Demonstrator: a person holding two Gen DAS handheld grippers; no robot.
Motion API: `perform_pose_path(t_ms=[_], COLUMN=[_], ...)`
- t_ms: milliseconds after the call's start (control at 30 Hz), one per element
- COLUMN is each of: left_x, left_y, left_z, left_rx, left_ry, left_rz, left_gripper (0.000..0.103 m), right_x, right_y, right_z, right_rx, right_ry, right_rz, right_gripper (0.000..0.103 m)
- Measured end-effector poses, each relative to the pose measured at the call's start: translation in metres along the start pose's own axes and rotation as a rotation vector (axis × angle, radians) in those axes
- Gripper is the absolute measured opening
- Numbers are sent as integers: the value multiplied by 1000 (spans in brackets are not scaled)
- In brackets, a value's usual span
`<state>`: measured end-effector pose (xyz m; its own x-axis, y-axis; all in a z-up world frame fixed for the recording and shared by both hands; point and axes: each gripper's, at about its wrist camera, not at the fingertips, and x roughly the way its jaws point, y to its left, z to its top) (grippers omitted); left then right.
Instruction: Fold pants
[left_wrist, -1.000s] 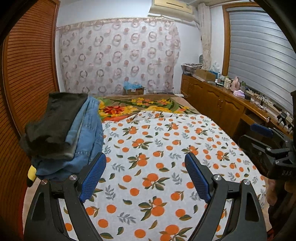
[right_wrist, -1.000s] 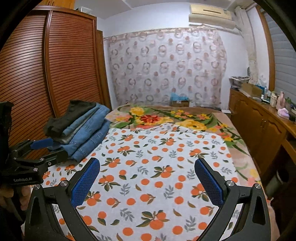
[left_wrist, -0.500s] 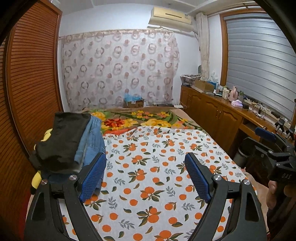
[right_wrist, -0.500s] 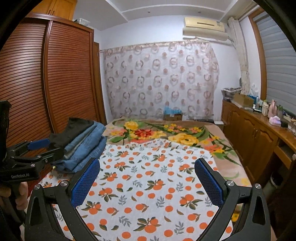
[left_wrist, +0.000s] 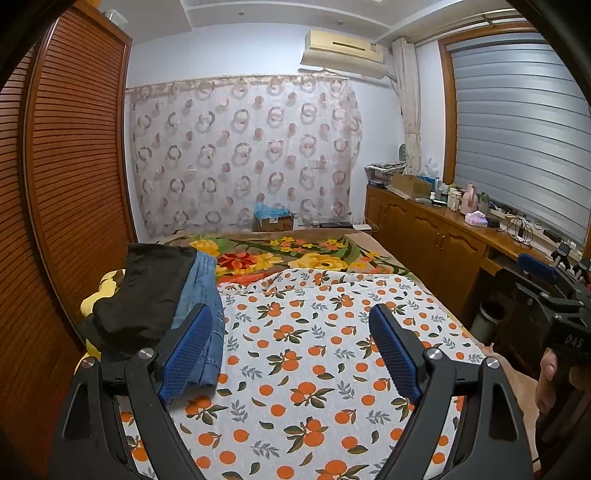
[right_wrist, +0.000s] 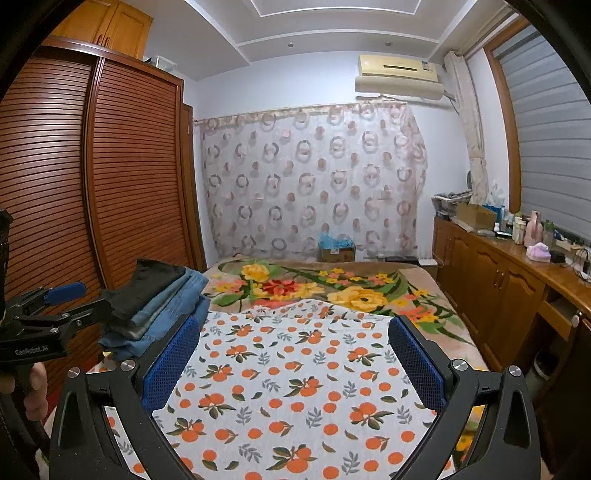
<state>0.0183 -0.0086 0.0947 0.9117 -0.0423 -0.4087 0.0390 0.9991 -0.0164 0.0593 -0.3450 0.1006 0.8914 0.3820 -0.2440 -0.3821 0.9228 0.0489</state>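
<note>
We hold both tools raised above the bed (left_wrist: 303, 369), level and pointed toward the far curtain rather than down at any cloth. The left hand-held gripper (left_wrist: 291, 358) has its jaws spread wide with nothing between them, and the right hand-held gripper (right_wrist: 295, 363) is spread the same way, also empty. Each one shows at the edge of the other's view, so we judge they sit side by side and well apart.

The pants (left_wrist: 147, 299) lie in a stack at the left edge of the bed, next to the slatted wardrobe (left_wrist: 66, 192): a dark pair on top, at least 2 denim pairs (right_wrist: 170, 310) beneath. They look already folded flat and squared, which is likely why they are parked to the side, leaving the orange-print sheet (right_wrist: 295, 387) bare as a working surface.

No unfolded pair shows in either view. We judge that either the folding is finished and we are backing off, or the next pair lies somewhere the cameras do not reach.
</note>
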Motion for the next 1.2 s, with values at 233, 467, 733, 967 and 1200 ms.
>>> perform_pose_path(t_ms=[233,467,733,967,1200], left_x=[0,0,0,0,0], left_y=[0,0,0,1,0], left_z=[0,0,0,0,0], left_rx=[1,0,0,0,0], left_ry=[-2,-1,-2,-2,-2], left_rz=[1,-1,0,-1,0], left_gripper=[87,87,87,87,87], right_x=[0,3,4,4,4], right_y=[0,-1,-1,-1,-1], right_z=[-1,-1,-1,-1,-1], right_rx=[1,0,0,0,-1], right_ry=[0,4,4,4,4], right_rz=[0,2,3,2,2], right_gripper=[102,102,102,102,102])
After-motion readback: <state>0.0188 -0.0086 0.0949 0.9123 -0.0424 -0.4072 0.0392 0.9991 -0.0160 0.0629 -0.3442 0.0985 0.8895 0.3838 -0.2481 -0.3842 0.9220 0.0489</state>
